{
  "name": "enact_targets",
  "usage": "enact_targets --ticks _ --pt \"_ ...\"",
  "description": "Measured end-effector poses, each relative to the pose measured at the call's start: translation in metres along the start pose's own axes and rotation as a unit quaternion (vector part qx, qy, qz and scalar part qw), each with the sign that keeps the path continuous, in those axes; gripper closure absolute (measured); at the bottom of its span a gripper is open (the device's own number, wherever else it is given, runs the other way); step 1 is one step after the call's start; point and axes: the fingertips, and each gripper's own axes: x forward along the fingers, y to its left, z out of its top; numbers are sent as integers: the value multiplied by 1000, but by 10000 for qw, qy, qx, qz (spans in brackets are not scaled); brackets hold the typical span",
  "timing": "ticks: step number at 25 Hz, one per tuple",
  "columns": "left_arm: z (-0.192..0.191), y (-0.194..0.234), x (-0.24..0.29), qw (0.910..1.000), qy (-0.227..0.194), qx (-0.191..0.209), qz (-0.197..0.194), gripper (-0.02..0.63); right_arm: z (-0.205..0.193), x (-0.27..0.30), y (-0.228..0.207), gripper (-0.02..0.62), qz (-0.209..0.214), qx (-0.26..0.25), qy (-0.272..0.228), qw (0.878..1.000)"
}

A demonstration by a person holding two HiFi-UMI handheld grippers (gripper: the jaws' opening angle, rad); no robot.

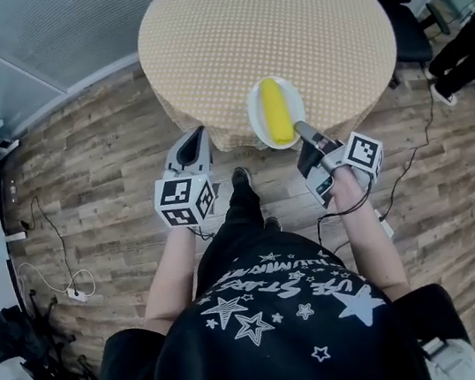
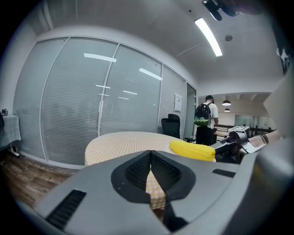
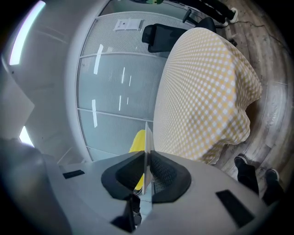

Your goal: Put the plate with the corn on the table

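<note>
A white plate (image 1: 254, 116) carrying a yellow corn cob (image 1: 275, 111) hovers over the near edge of the round table (image 1: 282, 16) with its yellow checked cloth. My right gripper (image 1: 303, 132) is shut on the plate's near rim; in the right gripper view the thin plate edge (image 3: 147, 151) stands between the closed jaws with the corn (image 3: 139, 140) to its left. My left gripper (image 1: 195, 139) hangs left of the plate, near the table's edge, shut with nothing in it. The corn (image 2: 192, 150) also shows in the left gripper view, to the right.
The cloth (image 3: 206, 87) drapes down over the table's edge. A black office chair (image 1: 411, 18) stands at the table's far right. Cables (image 1: 52, 259) run over the wooden floor at left. In the left gripper view a person with a backpack (image 2: 203, 120) stands far off.
</note>
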Motion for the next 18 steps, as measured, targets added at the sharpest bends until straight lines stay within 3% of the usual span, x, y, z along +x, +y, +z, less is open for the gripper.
enact_targets --ticks 9,18 --pt "10 41 108 9989 152 -200 -390 598 60 70 -11 552 -295 11 -110 9995" --pt "27 44 145 9973 72 3 -735 598 81 96 -4 552 -153 -92 -371 9992"
